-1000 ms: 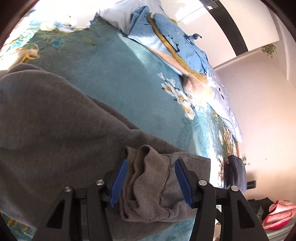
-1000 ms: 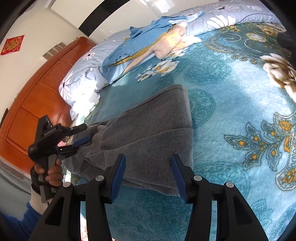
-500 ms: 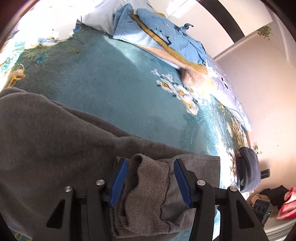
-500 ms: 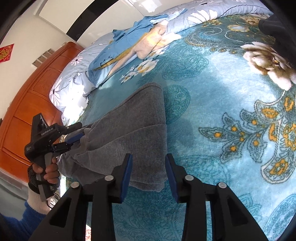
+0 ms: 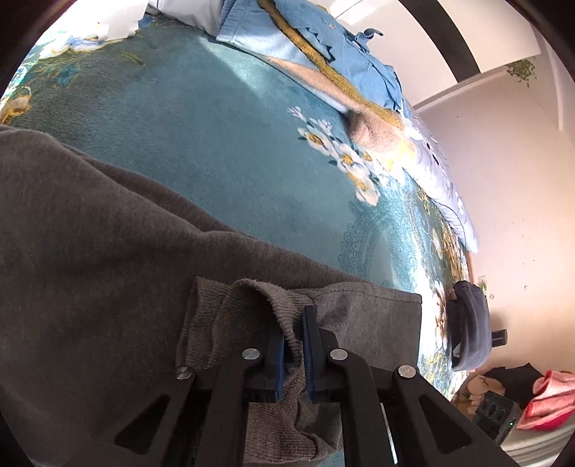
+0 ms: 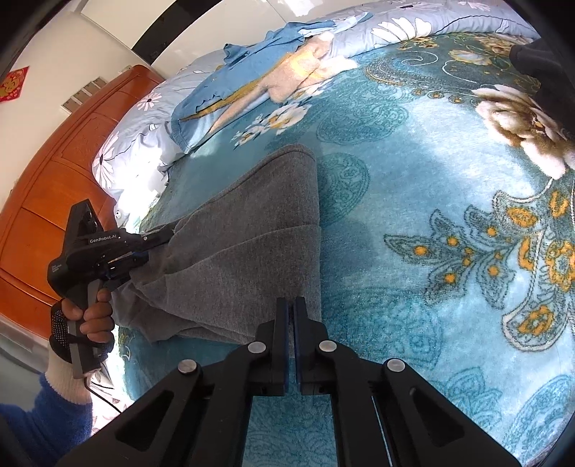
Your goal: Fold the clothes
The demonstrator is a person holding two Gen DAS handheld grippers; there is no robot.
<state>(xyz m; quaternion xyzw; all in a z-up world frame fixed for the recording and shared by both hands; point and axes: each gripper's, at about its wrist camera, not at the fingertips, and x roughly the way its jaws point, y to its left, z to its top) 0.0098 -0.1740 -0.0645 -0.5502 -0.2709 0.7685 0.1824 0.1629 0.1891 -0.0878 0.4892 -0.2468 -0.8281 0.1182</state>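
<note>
Pinching ribbed cuff of grey sweatpants [image 5: 107,251] between nearly closed jaws, left gripper [image 5: 293,323]. Lay folded across teal floral blanket [image 6: 413,161], the sweatpants, gripped at both ends. Clamped narrow on the near hem edge, right gripper [image 6: 291,316]. Blue garment pile [image 6: 258,68] further back, apart.

Your views: bright daylight, glare blowing out pillow [image 5: 118,21] at top left, soft shadow beside grey garment [image 6: 258,230], strong fisheye bending, dark vignette at corners, focus sharp.
</note>
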